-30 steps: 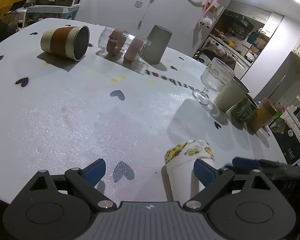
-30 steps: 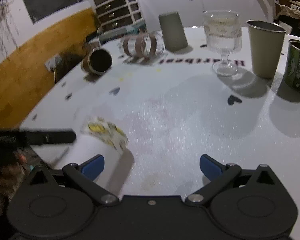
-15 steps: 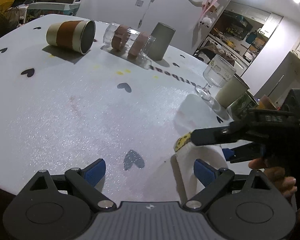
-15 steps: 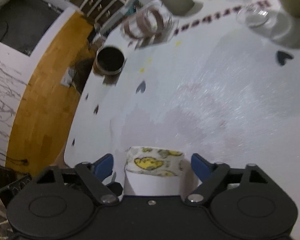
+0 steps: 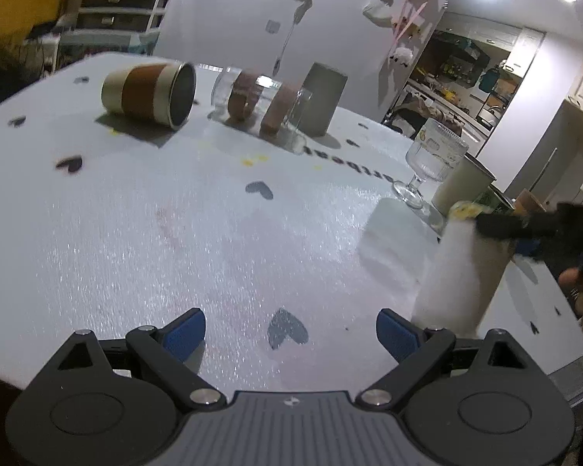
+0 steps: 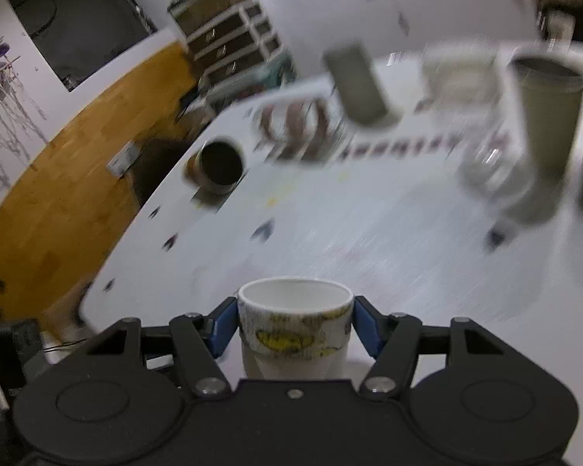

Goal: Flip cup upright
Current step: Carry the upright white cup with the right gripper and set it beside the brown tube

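Cup [image 6: 294,330] sits between my right gripper [image 6: 294,326] pads, mouth up and rim toward the lens; white body, yellow print band just under the rim. Right gripper closed on that band, a blue pad touching each side. Left wrist view shows the same cup [image 5: 462,272] ahead and to the right of the left gripper [image 5: 289,332], base low near the table [image 5: 175,233]; whether it touches, cannot tell.

Handling, judged: thin-walled, light, likely paper or light plastic, so it could dent or go oval under a hard squeeze. Smooth wall, may slip if tilted fast. The hold just below the rim looks right, since the rim stiffens the wall there.

Pose: right gripper roughly level, fingers pointing across the table, background streaked with motion blur. Left gripper low over the near table edge, pads wide apart, holding nothing.

Task judged nearly done: cup upright, release not yet made.
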Action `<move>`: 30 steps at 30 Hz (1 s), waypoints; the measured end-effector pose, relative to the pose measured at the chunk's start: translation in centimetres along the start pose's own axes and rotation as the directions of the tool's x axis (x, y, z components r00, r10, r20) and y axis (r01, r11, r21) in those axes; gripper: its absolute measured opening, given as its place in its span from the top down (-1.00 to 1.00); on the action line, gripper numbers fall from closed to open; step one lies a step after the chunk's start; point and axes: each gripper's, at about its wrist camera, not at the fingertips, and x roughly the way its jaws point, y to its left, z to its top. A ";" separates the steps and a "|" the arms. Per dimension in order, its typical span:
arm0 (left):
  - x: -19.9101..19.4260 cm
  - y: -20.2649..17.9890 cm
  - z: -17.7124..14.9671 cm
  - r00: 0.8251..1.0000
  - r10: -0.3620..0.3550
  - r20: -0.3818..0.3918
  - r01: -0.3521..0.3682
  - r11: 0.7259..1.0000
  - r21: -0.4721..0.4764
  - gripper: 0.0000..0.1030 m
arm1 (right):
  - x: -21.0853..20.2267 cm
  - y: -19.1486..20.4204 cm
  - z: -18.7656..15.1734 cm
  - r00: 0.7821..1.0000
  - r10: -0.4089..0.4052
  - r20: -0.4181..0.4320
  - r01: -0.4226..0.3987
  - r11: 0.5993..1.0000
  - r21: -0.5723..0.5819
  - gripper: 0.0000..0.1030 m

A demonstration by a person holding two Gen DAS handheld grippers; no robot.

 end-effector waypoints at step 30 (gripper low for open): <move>-0.3 -3.9 -1.4 0.944 0.064 0.323 -0.144 0.962 0.232 -1.00 | -7.7 -19.8 0.8 0.547 -0.715 0.436 0.710 0.672 0.210 -0.25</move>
